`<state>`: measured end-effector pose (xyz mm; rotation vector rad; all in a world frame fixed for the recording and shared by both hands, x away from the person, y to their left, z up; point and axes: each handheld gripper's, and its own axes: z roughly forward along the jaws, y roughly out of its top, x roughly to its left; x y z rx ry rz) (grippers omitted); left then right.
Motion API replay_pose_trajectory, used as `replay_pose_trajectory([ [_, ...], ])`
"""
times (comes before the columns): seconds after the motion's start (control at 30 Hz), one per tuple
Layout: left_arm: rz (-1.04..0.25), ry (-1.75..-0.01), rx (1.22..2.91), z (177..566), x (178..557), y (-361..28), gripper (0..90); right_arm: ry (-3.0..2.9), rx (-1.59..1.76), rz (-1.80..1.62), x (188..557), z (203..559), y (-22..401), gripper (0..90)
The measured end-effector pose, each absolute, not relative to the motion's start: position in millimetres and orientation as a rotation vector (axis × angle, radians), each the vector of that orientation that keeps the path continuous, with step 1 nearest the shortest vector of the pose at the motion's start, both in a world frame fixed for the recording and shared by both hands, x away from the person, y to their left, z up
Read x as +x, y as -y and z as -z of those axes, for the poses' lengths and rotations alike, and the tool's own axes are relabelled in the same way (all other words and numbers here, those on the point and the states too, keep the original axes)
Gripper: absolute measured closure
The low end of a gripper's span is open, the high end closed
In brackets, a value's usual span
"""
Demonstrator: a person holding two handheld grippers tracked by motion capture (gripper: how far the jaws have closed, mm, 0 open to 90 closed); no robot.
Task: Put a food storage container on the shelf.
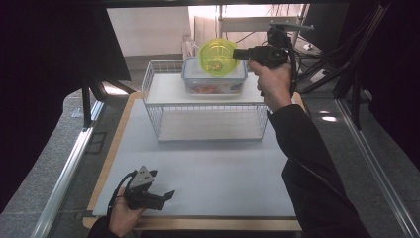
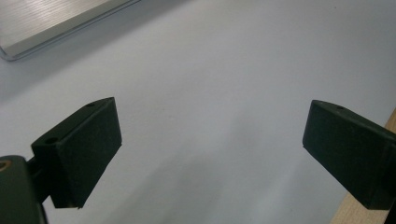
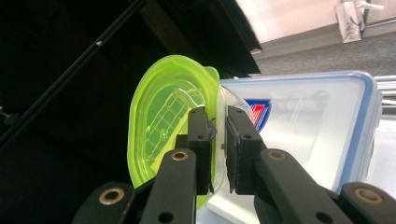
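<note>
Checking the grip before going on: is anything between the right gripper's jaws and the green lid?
Nothing visible. The right gripper is shut directly on the green lid, held tilted above the clear container on the wire rack.

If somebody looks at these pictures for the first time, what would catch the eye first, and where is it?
The bright green lid stands out first: the right gripper pinches its edge and holds it tilted in the air above the clear container with a blue rim, which sits on top of the white wire shelf. Near the table's front edge, the left gripper rests with its jaws wide open.
</note>
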<state>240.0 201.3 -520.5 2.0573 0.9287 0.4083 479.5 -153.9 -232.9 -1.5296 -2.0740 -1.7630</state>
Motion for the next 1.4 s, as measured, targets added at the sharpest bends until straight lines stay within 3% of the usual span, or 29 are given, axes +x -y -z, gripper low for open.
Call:
replay_pose_trajectory([
  [0.47,-0.400,-0.925,2.050,520.6,239.7,-202.2,4.5,2.024,-1.631,1.712,514.3,239.2,141.7,81.5],
  [0.73,-0.400,-0.920,2.054,520.9,239.7,-201.9,4.4,1.996,-1.693,1.717,523.9,244.3,136.3,73.3],
  [1.03,-0.392,-0.919,2.056,521.4,239.6,-201.2,4.5,2.003,-1.698,1.724,530.1,249.3,132.1,73.4],
  [1.13,-0.392,-0.917,2.056,521.3,239.5,-201.2,4.5,2.029,-1.706,1.729,530.3,248.5,131.9,68.4],
  [1.4,-0.390,-0.914,2.058,521.3,239.3,-201.0,4.5,2.052,-1.585,1.770,528.9,248.2,136.8,38.8],
])
